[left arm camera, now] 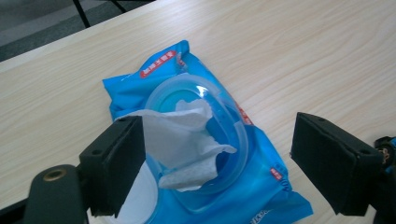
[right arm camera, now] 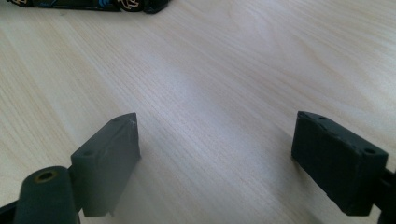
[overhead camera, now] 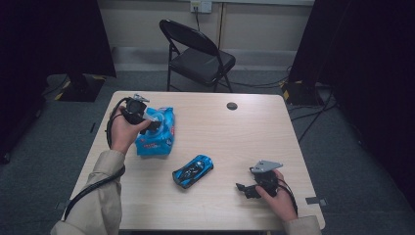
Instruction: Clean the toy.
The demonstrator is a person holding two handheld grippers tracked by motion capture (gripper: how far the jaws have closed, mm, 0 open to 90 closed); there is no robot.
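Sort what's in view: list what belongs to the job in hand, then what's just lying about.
In the job:
wipes pack, lid open
wipe sticking out of it
left gripper, open over the wipe

Lying about:
toy car
right gripper, open over bare table
chair

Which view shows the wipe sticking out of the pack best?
Left gripper view: the white wipe rises from the blue wipes pack through its open lid, between the left gripper's open jaws. In the high view the hand covers it. The right gripper view faces bare table.
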